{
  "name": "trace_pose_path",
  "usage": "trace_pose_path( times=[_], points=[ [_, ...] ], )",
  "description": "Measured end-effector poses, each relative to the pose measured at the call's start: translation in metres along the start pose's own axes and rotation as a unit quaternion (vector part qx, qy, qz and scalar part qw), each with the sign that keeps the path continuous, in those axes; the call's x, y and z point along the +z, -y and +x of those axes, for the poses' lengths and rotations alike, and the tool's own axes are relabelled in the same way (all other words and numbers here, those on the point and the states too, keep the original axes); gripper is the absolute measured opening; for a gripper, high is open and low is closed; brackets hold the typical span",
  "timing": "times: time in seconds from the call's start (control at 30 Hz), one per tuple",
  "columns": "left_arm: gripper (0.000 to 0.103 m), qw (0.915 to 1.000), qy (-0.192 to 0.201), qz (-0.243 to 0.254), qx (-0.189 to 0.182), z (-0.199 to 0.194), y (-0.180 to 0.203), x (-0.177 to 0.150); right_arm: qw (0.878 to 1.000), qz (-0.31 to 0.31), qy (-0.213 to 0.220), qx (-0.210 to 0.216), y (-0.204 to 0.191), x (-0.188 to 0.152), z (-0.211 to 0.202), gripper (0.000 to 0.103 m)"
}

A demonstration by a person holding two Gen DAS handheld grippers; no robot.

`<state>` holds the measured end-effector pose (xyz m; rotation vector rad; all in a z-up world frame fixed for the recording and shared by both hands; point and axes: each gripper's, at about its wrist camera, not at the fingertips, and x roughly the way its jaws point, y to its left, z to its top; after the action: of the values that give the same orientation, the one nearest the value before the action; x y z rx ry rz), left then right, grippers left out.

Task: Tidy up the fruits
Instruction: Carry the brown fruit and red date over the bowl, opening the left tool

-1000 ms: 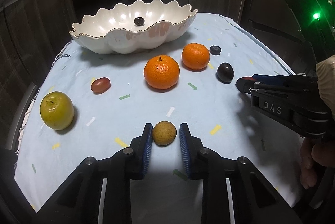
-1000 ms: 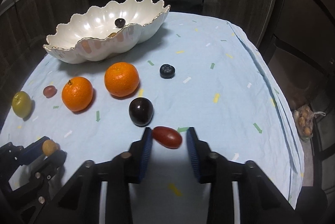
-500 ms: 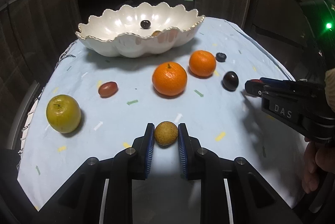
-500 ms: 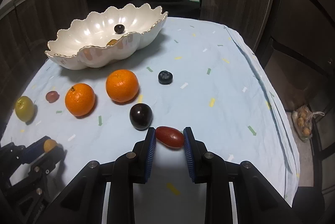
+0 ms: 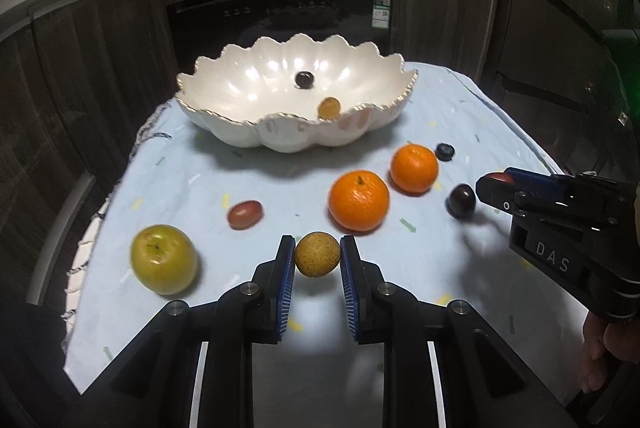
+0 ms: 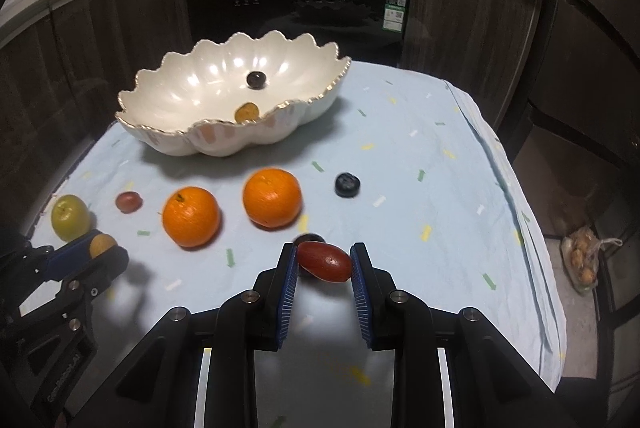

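Left claw (image 5: 318, 260): ribbed blue pads pressed on either side of a small round, speckled tan-yellow fruit (image 5: 317, 254), held above the pale blue confetti-print cloth (image 5: 240, 172) covering the counter. Right claw (image 6: 324, 264): pads gripping a smooth, glossy oblong dark-red fruit (image 6: 325, 261) by its two ends, long axis crosswise between the pads, slightly tilted down to the right.

On the cloth: two dimpled oranges (image 5: 359, 201) (image 5: 414, 168), matte green apple (image 5: 164, 259), reddish oval grape (image 5: 245, 214), dark plum (image 5: 461, 201), blueberry (image 5: 445, 151).

Behind them: scalloped, gilt-rimmed white ceramic bowl (image 5: 248, 136), containing a dark round berry (image 5: 304, 79) and a yellowish round fruit (image 5: 329, 107).
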<state>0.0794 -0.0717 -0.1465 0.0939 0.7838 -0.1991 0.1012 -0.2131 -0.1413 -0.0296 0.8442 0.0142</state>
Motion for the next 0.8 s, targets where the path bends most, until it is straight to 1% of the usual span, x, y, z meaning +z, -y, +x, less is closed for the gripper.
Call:
trace_pose_path(
  times=[0.07,0.2,0.47,0.8],
  points=[
    [0.023,0.9999,0.006,0.000,0.010,-0.003,-0.004,0.004,1.000,-0.001,0.005,0.002,-0.003,0.003,-0.003,0.028],
    [0.023,0.9998,0.012,-0.008,0.015,-0.007,-0.012,0.012,1.000,-0.008,0.017,0.005,-0.008,0.011,-0.010,0.028],
    [0.023,0.9995,0.021,-0.019,0.014,-0.013,-0.022,0.027,0.999,-0.015,0.041,0.008,-0.014,0.027,-0.022,0.028],
    [0.023,0.9987,0.026,-0.041,0.015,-0.011,-0.037,0.043,0.997,-0.012,0.073,0.011,-0.022,0.056,-0.028,0.028]
  ],
)
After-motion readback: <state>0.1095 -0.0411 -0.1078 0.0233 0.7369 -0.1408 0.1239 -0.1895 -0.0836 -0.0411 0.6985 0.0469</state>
